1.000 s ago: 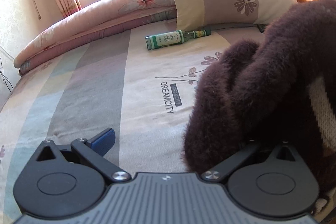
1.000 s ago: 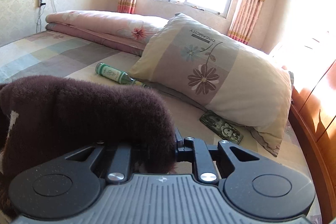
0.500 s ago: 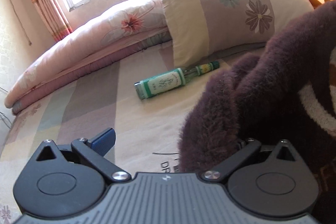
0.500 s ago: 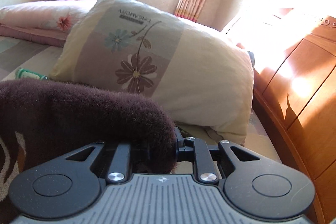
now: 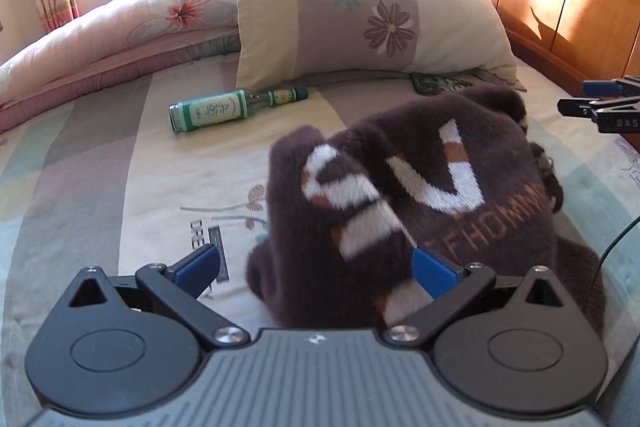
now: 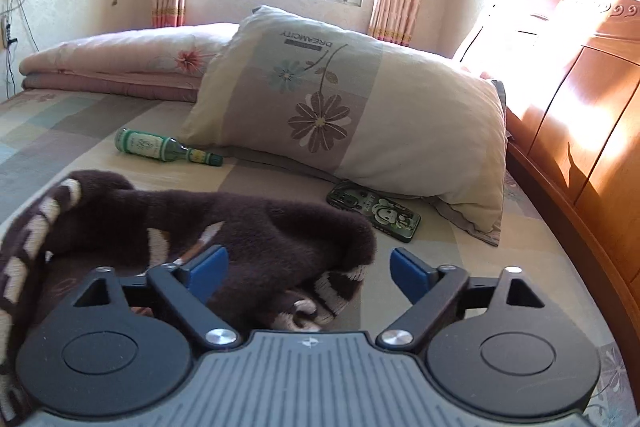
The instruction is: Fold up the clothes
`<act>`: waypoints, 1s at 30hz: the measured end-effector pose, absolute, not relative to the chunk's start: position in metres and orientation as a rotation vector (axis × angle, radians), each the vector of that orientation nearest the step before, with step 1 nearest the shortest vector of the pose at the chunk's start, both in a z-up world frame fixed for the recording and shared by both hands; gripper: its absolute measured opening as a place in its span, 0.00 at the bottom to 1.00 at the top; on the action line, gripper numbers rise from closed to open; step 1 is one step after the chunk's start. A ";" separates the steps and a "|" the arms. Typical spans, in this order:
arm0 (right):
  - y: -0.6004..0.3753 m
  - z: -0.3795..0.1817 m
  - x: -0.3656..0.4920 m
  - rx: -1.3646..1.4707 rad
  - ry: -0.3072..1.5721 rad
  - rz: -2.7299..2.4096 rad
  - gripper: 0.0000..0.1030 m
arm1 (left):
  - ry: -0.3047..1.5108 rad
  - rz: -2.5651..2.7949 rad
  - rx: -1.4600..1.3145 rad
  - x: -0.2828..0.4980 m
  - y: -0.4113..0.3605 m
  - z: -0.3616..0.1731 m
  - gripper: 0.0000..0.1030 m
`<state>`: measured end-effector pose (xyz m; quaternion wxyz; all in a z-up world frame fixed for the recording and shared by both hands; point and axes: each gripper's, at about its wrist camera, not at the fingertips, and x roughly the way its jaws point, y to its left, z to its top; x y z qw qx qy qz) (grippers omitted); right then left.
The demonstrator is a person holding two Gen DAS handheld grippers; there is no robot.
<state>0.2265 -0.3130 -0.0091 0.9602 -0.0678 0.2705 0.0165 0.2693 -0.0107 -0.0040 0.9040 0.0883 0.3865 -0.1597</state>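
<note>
A fuzzy dark brown sweater (image 5: 420,195) with white and orange lettering lies bunched on the bed sheet (image 5: 100,187). My left gripper (image 5: 316,267) is open, its blue pads apart, with a fold of the sweater lying loose between them. My right gripper (image 6: 308,271) is open too; the sweater (image 6: 256,235) lies between and left of its pads. The right gripper's fingertips also show at the right edge of the left wrist view (image 5: 600,103).
A green glass bottle (image 5: 228,109) lies on the sheet behind the sweater. A large flowered pillow (image 5: 360,15) and a folded pink quilt (image 5: 120,27) sit at the back. A phone in a green case (image 6: 374,209) lies by the pillow. A wooden headboard (image 6: 580,147) stands at right.
Both grippers have opened and let go of the sweater, which has dropped in a heap onto the bed. Both views have pulled back and now show more of the bed.
</note>
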 end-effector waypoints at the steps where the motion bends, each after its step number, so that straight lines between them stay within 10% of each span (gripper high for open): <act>1: -0.309 -0.010 0.212 -0.127 0.545 0.044 1.00 | 0.804 -0.317 0.175 0.260 -0.015 -0.008 0.99; 17: -0.290 -0.072 0.068 0.153 0.712 0.075 1.00 | 0.916 -0.164 0.171 0.196 -0.056 -0.079 0.99; 30: -0.295 -0.075 0.068 0.174 0.713 0.022 1.00 | 0.898 0.115 0.145 0.220 0.053 -0.076 1.00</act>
